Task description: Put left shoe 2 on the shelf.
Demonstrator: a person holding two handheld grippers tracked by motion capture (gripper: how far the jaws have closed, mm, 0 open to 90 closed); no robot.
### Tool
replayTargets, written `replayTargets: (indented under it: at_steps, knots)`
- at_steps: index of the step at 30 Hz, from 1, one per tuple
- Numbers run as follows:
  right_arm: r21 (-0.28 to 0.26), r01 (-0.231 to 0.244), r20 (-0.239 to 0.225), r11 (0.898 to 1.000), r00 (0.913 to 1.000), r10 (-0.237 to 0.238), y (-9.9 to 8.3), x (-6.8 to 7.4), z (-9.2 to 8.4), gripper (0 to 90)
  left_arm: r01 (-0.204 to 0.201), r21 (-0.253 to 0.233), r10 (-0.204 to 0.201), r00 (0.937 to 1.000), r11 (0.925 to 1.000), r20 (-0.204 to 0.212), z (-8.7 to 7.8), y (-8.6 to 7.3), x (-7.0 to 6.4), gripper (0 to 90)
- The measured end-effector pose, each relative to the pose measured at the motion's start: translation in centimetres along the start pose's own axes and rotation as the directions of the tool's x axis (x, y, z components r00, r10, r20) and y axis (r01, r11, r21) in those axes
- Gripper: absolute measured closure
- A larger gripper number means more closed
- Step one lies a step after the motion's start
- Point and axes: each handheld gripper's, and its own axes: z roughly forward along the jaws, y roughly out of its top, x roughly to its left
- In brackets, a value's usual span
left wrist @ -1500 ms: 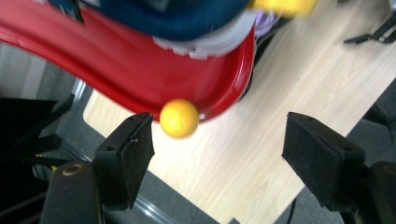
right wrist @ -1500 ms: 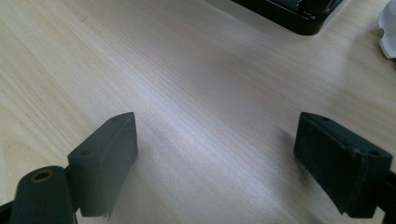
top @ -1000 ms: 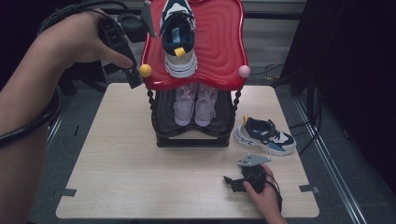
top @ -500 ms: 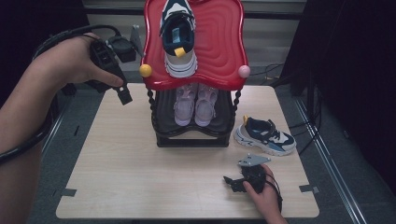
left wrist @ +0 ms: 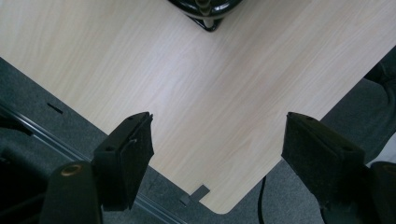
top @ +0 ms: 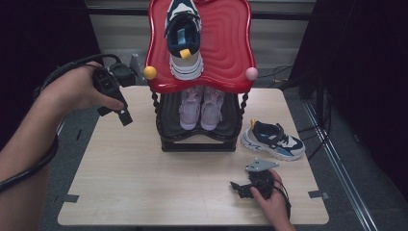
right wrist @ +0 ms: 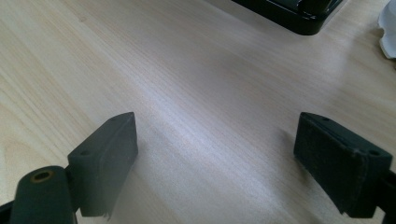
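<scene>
A two-tier shoe rack stands at the back middle of the table, with a red wavy top shelf [top: 226, 43] and a black lower shelf [top: 168, 115]. One navy and white shoe [top: 183, 38] lies on the red shelf. A pair of pink shoes [top: 199, 108] sits on the lower shelf. The matching navy and white shoe [top: 272, 140] lies on the table right of the rack. My left gripper [top: 126, 118] [left wrist: 219, 126] hangs open above the table's left side, nothing between its jaws. My right gripper [top: 238, 187] [right wrist: 215, 123] rests low at the front right, open and empty.
The light wooden table [top: 144, 183] has bare surface left of and in front of the rack. The rack's black base [left wrist: 208, 9] [right wrist: 289, 14] shows in both gripper views. Yellow [top: 150, 72] and pink [top: 251, 73] knobs stick out at the red shelf's front corners. Grey floor and cables surround the table.
My left hand has come down and a little left, away from the yellow knob toward the table's left side. Its jaws stayed open. The right hand has not moved.
</scene>
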Motion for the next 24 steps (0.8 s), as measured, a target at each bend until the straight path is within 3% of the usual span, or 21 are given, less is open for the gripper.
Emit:
replayTargets:
  at_steps: [14, 15, 16, 20, 22, 23, 24]
  knots:
    - [-0.004, 0.0, 0.001, 1.0, 1.0, 0.0, 0.0, 0.0, 0.0, 13.2, -0.009, -0.001, 0.009, 0.9992, 1.0, 0.04, 6.3, -0.6, -0.2, 23.8]
    - [-0.004, 0.0, 0.001, 1.0, 1.0, 0.0, 0.0, 0.0, 0.0, 13.2, -0.027, 0.008, 0.027, 0.9989, 0.9996, 0.039, 6.8, -0.7, -0.2, 23.8]
    - [-0.004, -0.001, 0.001, 1.0, 1.0, 0.001, 0.0, 0.0, 0.0, 13.2, -0.006, -0.004, 0.006, 0.999, 1.0, 0.045, 7.4, -0.8, -0.4, 23.8]
    - [-0.006, -0.001, 0.001, 1.0, 1.0, 0.001, 0.0, 0.0, 0.0, 13.2, -0.022, 0.017, 0.021, 0.9979, 0.9996, 0.061, 9.6, -1.1, -0.7, 23.8]
    - [-0.006, -0.001, 0.001, 1.0, 1.0, 0.001, 0.0, 0.0, 0.0, 13.2, -0.003, 0.016, 0.002, 0.997, 0.9999, 0.077, 10.8, -1.3, -0.9, 24.0]
    - [-0.006, -0.001, 0.001, 1.0, 1.0, 0.001, 0.0, 0.0, 0.0, 13.2, -0.021, 0.033, 0.018, 0.9966, 0.9992, 0.081, 11.2, -1.4, -0.8, 23.8]
    - [-0.006, -0.001, 0.001, 1.0, 1.0, 0.001, 0.0, 0.0, 0.0, 13.2, -0.011, 0.028, 0.008, 0.9968, 0.9996, 0.079, 11.9, -1.6, -0.9, 23.8]
